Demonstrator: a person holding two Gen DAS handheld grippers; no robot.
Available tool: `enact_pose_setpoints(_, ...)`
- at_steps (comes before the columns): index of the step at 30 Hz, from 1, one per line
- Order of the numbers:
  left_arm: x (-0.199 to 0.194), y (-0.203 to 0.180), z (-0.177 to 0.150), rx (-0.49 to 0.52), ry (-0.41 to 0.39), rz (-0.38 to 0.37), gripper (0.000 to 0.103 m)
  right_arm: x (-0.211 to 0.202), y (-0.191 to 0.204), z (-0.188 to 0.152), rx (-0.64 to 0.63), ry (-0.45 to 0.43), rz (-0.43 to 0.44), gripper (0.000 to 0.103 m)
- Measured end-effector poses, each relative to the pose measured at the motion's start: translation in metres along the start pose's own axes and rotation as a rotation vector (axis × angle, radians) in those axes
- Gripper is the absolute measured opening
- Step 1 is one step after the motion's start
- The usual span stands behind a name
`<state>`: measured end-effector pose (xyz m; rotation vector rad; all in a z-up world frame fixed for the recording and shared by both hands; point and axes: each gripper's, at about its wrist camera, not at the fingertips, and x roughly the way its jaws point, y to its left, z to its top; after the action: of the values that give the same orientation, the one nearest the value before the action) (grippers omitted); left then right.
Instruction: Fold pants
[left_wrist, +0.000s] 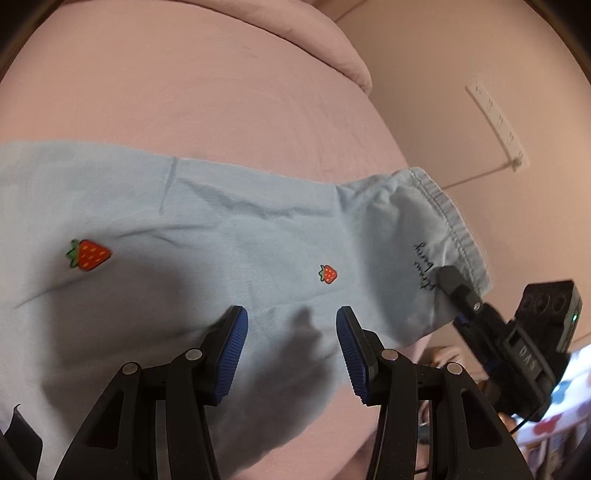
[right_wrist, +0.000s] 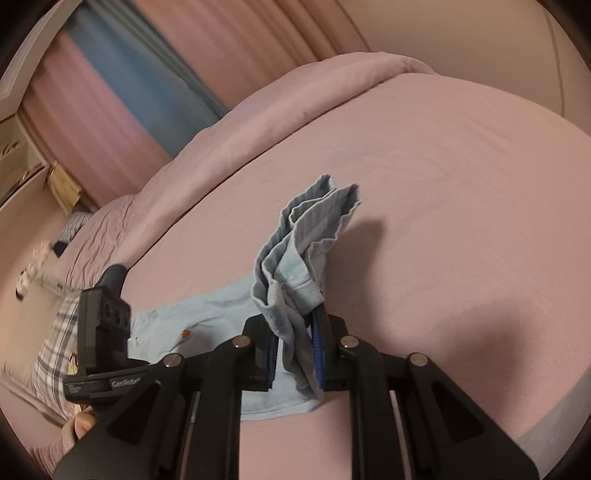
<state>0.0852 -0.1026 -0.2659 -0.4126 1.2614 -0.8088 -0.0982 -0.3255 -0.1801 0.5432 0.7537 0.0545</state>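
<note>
A: Item 1, pants?
B: Pale blue, 2 strawberry patches, handwritten lettering near the hem. Spread across the pink bed, one end bunched and raised off the sheet.

A: Item 2, left gripper?
B: Hovering over the flat cloth, blue pads parted, nothing between them, shadow cast on the fabric beneath.

A: Item 3, right gripper?
B: Clamped on a gathered wad of the pants, ribbed waistband sticking up beyond the pads. From the left wrist view, its finger sits on the hem end.

A: Surroundings?
B: Pink quilt folded at the far edge, curtains behind, checked pillow at the left.
</note>
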Motion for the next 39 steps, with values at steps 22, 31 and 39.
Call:
enact_pose_setpoints(22,-0.015,0.015,0.018,-0.23,-0.062,-0.308,0.064,0.056,0.079,-0.036,-0.488,0.102,-0.103,0.016)
enact_pose_setpoints(31,-0.008,0.012,0.033,-0.195,-0.08,-0.172,0.046,0.062,0.095,-0.064,-0.769,0.056,-0.207,0.017)
enact_pose_setpoints(39,-0.032,0.031,0.017,-0.181,-0.123,-0.097,0.009,0.066,0.095,-0.068,-0.85,0.055,-0.208,0.017)
